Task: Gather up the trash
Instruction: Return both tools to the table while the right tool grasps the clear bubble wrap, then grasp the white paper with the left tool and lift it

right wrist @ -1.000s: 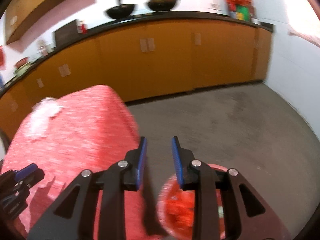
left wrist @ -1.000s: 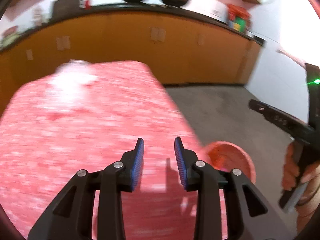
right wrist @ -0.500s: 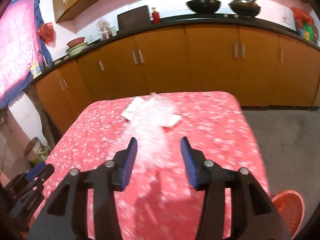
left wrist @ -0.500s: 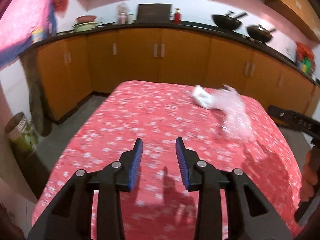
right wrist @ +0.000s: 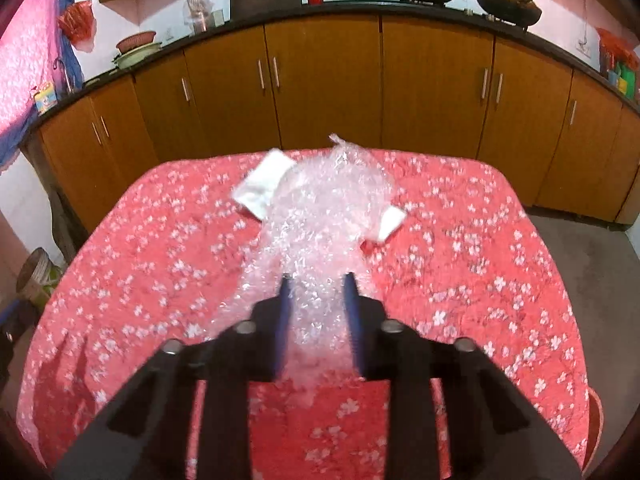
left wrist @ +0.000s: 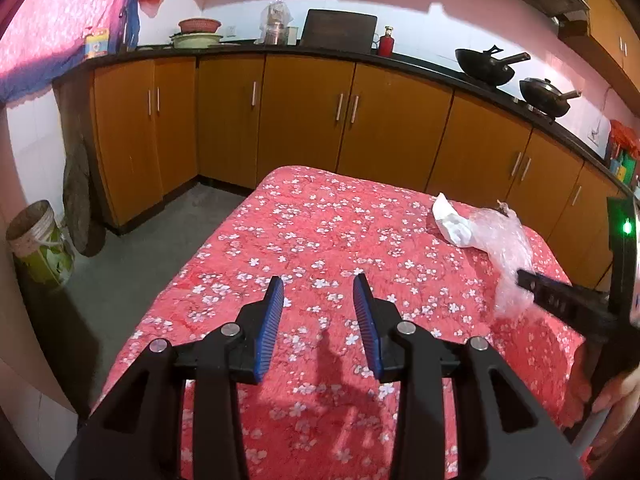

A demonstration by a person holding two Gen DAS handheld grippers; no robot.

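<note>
A long strip of clear bubble wrap point(right wrist: 320, 216) lies across the red flowered tablecloth point(right wrist: 472, 264), with white crumpled paper point(right wrist: 264, 182) under its far end and a second white scrap point(right wrist: 390, 222) at its right. My right gripper point(right wrist: 316, 300) is open, its jaws on either side of the wrap's near end. In the left wrist view the wrap point(left wrist: 506, 248) and paper point(left wrist: 450, 220) lie at the far right, and the right gripper's body point(left wrist: 560, 300) reaches over the wrap. My left gripper point(left wrist: 318, 300) is open and empty above the cloth point(left wrist: 320, 232).
An orange-red basket rim point(right wrist: 596, 428) shows below the table's right edge. Wooden cabinets point(right wrist: 320, 80) run behind the table, with pans on the counter. A jar-like container point(left wrist: 36, 244) stands on the floor at left.
Both grippers swung left from the floor and basket side to face the table. The right gripper closed in on the bubble wrap and opened wider around its near end.
</note>
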